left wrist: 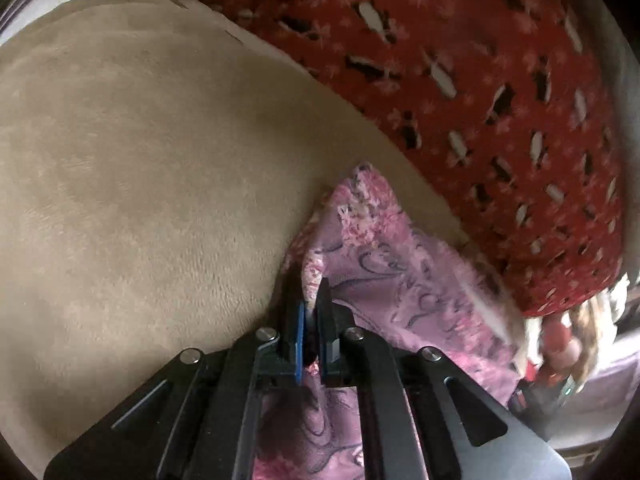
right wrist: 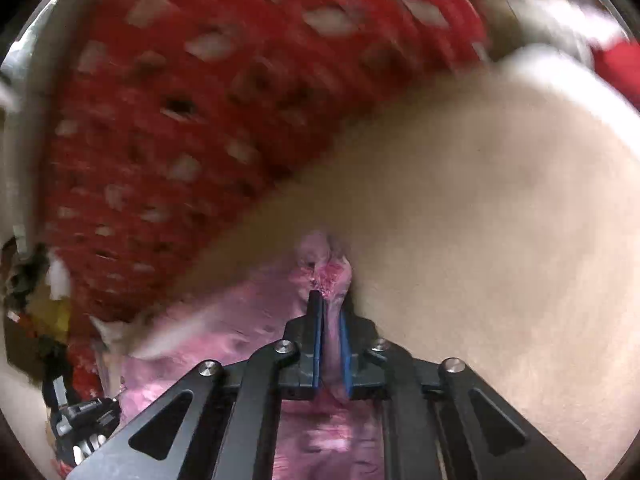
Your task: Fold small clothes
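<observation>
Left wrist view shows the left tongs (left wrist: 311, 312) clamped on a bunched edge of the small pink, floral-printed fleece garment (left wrist: 384, 280), whose cloth spreads to the right of the blue pads and hangs down beneath the black frame. Beyond it lies a beige plush blanket (left wrist: 140, 200), and past that a red fabric with white and black dashes (left wrist: 460, 80). Right wrist view, blurred, shows the right tongs (right wrist: 329, 300) pinched on another fold of the same pink garment (right wrist: 224, 332), which trails to the left over the beige blanket (right wrist: 500, 220), near the red fabric (right wrist: 180, 120).
</observation>
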The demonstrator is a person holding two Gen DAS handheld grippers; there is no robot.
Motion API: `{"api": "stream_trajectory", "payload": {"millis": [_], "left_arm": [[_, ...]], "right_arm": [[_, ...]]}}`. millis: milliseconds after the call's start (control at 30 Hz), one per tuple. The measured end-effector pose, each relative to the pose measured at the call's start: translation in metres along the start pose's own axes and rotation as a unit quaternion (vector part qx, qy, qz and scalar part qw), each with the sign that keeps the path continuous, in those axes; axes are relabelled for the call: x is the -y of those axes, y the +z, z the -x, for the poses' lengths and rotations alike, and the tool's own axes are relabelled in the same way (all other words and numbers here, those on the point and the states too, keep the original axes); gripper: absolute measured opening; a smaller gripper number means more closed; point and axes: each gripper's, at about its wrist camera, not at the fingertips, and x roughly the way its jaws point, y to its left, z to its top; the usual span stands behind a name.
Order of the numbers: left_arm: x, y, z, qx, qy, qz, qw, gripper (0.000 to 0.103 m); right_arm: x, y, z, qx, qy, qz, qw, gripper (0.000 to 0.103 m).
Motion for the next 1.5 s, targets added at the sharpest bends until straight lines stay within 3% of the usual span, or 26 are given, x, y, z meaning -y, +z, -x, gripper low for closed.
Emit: {"api": "stream_trajectory", "payload": {"millis": [67,167,233,333,367,467,600,667,700,767,933,1000,1067,1133,1267,1333,1400,1433,1500], "left_arm": [[-0.003,-0.002,0.016,0.0,-0.02,0.016,0.9997,0.004],[-0.004,-0.019,0.054,0.036,-0.057,0.044,0.9968,0.006],[0.0,-0.037,0.064,0.053,-0.053,0.048,0.996,0.015],[0.003,-0.068,0.066,0.084,-0.031,0.058,0.9943,0.044],[0.004,-0.074,0.062,0.083,-0.027,0.06,0.9944,0.044],[0.009,-0.081,0.043,0.056,-0.029,0.053,0.9966,0.044],[0.018,-0.079,0.043,0.061,-0.008,0.004,0.9981,0.044],[0.02,-0.076,0.047,0.071,0.001,-0.014,0.9974,0.044],[0.019,-0.074,0.049,0.076,0.009,-0.018,0.9969,0.044],[0.017,-0.07,0.05,0.082,0.016,-0.02,0.9963,0.044],[0.016,-0.063,0.058,0.116,0.054,-0.044,0.9908,0.052],[0.016,-0.06,0.047,0.116,0.086,-0.055,0.988,0.053],[0.013,-0.057,0.03,0.091,0.105,-0.063,0.9883,0.053],[0.008,-0.055,0.022,0.072,0.117,-0.057,0.9889,0.053],[0.007,-0.054,0.039,0.093,0.063,-0.043,0.9927,0.053],[0.015,-0.058,0.04,0.097,0.058,-0.062,0.9916,0.054],[0.022,-0.062,0.026,0.086,0.099,-0.087,0.9876,0.055],[0.026,-0.064,0.014,0.073,0.131,-0.103,0.9834,0.055],[0.03,-0.072,-0.001,0.073,0.182,-0.139,0.9708,0.059]], "right_arm": [[-0.009,0.0,0.023,0.042,-0.028,0.011,0.999,0.014],[-0.039,-0.001,0.045,0.062,0.042,0.069,0.995,0.014],[-0.076,-0.009,0.038,0.021,0.09,0.12,0.988,0.021],[-0.124,-0.028,0.009,-0.042,0.103,0.174,0.978,0.022],[-0.141,-0.039,-0.004,-0.064,0.102,0.195,0.973,0.022],[-0.17,-0.06,-0.032,-0.099,0.089,0.233,0.963,0.022],[-0.198,-0.085,-0.068,-0.122,0.019,0.314,0.941,0.031],[-0.205,-0.093,-0.075,-0.116,-0.016,0.359,0.926,0.023],[-0.211,-0.096,-0.076,-0.105,-0.028,0.394,0.913,0.01],[-0.216,-0.098,-0.073,-0.093,-0.032,0.413,0.905,0.003],[-0.211,-0.058,-0.064,-0.039,0.013,0.331,0.943,0.0],[-0.198,-0.053,-0.089,-0.072,-0.001,0.295,0.953,0.0],[-0.188,-0.059,-0.113,-0.121,-0.028,0.278,0.953,0.0],[-0.184,-0.06,-0.094,-0.095,0.003,0.268,0.959,0.003],[-0.159,-0.056,-0.03,-0.04,0.078,0.212,0.973,0.009],[-0.135,-0.062,-0.012,-0.032,0.064,0.206,0.976,0.023],[-0.108,-0.071,-0.02,-0.065,-0.003,0.215,0.974,0.022],[-0.098,-0.076,-0.022,-0.085,-0.013,0.212,0.973,0.012],[-0.082,-0.07,-0.001,-0.068,0.023,0.183,0.98,0.011]]}}
